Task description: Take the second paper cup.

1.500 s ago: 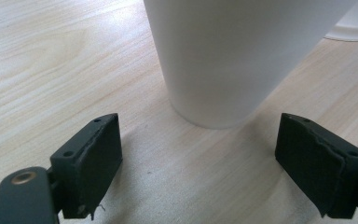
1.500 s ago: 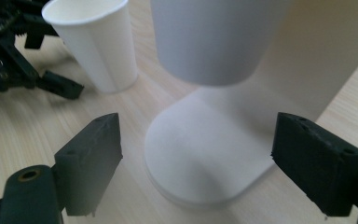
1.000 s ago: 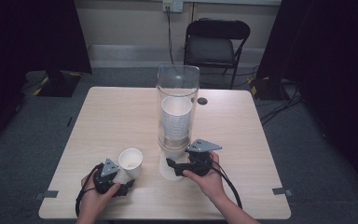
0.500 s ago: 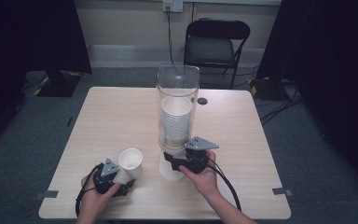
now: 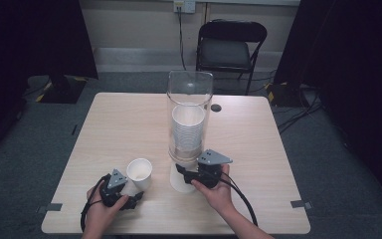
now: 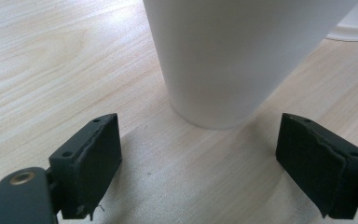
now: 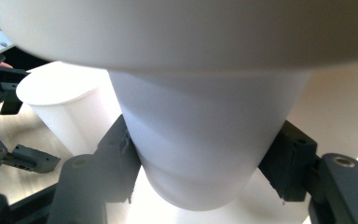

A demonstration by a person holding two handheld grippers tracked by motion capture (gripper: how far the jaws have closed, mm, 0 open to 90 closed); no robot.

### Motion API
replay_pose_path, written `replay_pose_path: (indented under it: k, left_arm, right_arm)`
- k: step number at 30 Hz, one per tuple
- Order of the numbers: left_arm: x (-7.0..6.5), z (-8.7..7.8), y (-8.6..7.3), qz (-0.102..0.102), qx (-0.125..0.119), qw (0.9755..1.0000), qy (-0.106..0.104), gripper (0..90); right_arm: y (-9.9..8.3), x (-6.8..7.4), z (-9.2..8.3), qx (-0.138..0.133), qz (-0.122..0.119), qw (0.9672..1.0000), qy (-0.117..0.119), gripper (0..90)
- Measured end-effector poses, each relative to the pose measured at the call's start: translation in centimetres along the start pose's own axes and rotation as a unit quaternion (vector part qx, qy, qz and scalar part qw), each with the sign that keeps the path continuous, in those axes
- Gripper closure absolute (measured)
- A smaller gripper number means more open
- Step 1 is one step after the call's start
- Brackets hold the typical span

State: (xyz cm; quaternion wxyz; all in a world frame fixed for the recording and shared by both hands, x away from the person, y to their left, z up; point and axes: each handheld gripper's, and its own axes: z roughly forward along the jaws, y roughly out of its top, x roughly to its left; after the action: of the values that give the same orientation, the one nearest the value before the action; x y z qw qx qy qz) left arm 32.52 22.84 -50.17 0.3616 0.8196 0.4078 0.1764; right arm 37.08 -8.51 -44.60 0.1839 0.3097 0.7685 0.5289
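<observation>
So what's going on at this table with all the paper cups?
A person sits at a wooden table with a grasping tool in each hand. A clear tube dispenser in the middle holds a stack of white paper cups. The right tool has its jaws closed around the bottom cup sticking out under the dispenser, apparently to pull it free. The left tool sits open just behind a single cup standing upright on the table, not gripping it.

Matt paper cup [image 6: 223, 56], wood-grain table [image 5: 119, 124]
</observation>
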Motion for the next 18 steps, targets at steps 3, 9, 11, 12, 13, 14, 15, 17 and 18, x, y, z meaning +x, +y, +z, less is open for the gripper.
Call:
replay_pose_path:
  k: [3, 9, 11, 12, 13, 14, 15, 17, 18]
  left_arm:
    - [0.0, 0.0, 0.0, 0.000, 0.000, 1.0000, 0.000, 13.7]
    - [0.0, 0.0, 0.0, -0.001, -0.001, 1.0000, 0.000, 13.7]
    - [0.0, 0.0, 0.0, 0.000, 0.000, 1.0000, -0.001, 13.6]
    - [0.0, 0.0, 0.0, 0.000, 0.000, 1.0000, -0.001, 13.5]
    - [0.0, 0.0, 0.0, 0.000, 0.000, 1.0000, -0.001, 13.5]
    - [0.0, 0.0, 0.0, 0.001, 0.001, 1.0000, -0.001, 13.4]
    - [0.0, 0.0, 0.0, 0.001, 0.001, 1.0000, -0.001, 13.4]
    - [0.0, 0.0, 0.0, 0.000, 0.001, 1.0000, -0.001, 13.4]
    - [0.0, 0.0, 0.0, 0.001, 0.001, 1.0000, -0.001, 13.3]
  right_arm:
    - [0.0, -0.1, 0.0, -0.001, 0.003, 1.0000, 0.002, 35.8]
    - [0.2, -0.2, -0.1, -0.004, 0.003, 1.0000, 0.000, 32.1]
    - [0.4, -0.3, -0.2, -0.001, 0.010, 0.9999, 0.004, 30.5]
    - [0.4, -0.3, -0.2, -0.001, 0.010, 0.9999, 0.004, 30.5]
    - [0.5, -0.3, -0.2, -0.001, 0.015, 0.9999, 0.005, 29.2]
    - [0.7, -0.3, -0.1, -0.007, 0.034, 0.9993, 0.012, 28.0]
    - [0.8, -0.3, -0.1, -0.009, 0.039, 0.9992, 0.010, 28.0]
    - [0.8, -0.3, -0.1, -0.016, 0.045, 0.9988, 0.012, 26.6]
    - [1.1, -0.1, -0.1, -0.024, 0.048, 0.9985, 0.007, 25.5]
